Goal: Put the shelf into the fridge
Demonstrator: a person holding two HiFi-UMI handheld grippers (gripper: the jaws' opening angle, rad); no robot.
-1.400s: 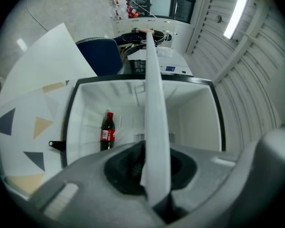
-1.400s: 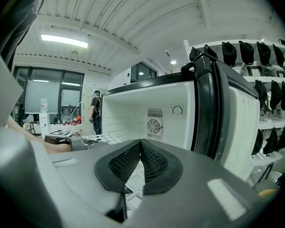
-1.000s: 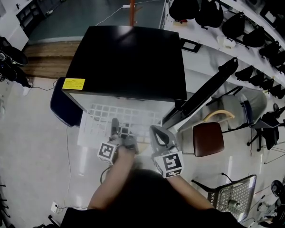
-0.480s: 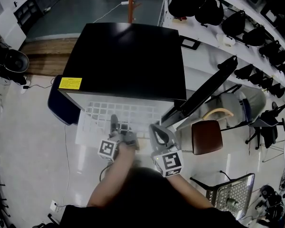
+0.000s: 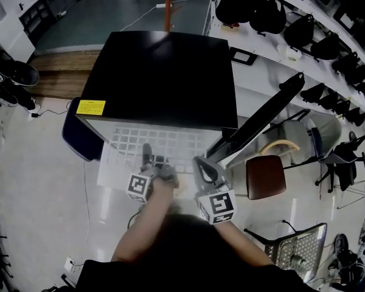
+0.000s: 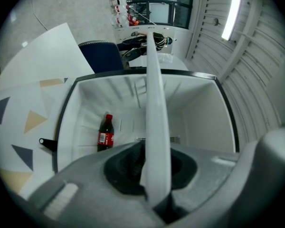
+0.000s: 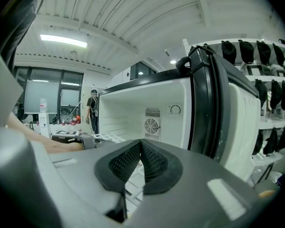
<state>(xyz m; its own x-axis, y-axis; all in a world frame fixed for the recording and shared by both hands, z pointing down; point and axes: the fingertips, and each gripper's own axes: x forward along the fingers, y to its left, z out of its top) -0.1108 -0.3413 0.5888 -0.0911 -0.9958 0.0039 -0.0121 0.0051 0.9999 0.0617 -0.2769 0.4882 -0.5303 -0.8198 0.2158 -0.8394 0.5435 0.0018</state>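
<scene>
At the fridge (image 5: 164, 78) mouth, the shelf (image 5: 152, 143) is pinched at 6 o'clock by the left gripper (image 5: 148, 160) fingers. The right gripper (image 5: 199, 166) fingers are pressed together, empty. Probably best kept level and slid toward 12 o'clock.

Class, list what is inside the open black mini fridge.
A dark cola bottle with red cap and label rests at the bottom; a round fan grille is on the back wall. The white wire shelf, edge-on, covers a strip.
</scene>
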